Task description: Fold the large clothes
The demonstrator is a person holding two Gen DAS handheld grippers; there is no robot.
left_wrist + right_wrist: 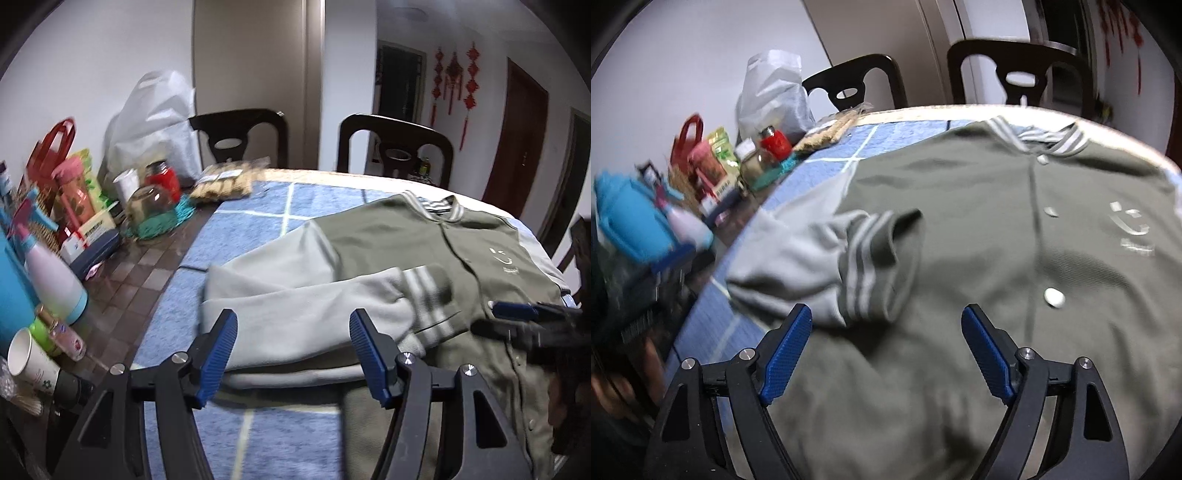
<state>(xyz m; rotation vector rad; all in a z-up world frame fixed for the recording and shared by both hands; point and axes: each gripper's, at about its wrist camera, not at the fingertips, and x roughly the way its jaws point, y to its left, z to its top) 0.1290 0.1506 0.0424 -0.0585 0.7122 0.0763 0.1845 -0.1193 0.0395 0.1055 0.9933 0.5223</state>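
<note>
Here the jacket (997, 229) lies buttoned on the table's blue cloth (258, 221), one sleeve (314, 314) folded across (cuff on chest), both the left gripper (293, 354) and the right gripper (886, 350) spread empty above it

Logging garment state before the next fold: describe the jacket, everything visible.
The varsity jacket lies face up and buttoned on the blue checked tablecloth. Olive green body, pale grey sleeves, striped rib collar, white snap buttons, a small white smiley print on the chest. One sleeve is folded across the front, its striped cuff resting on the body. Both grippers hover open above it, not gripping.
</note>
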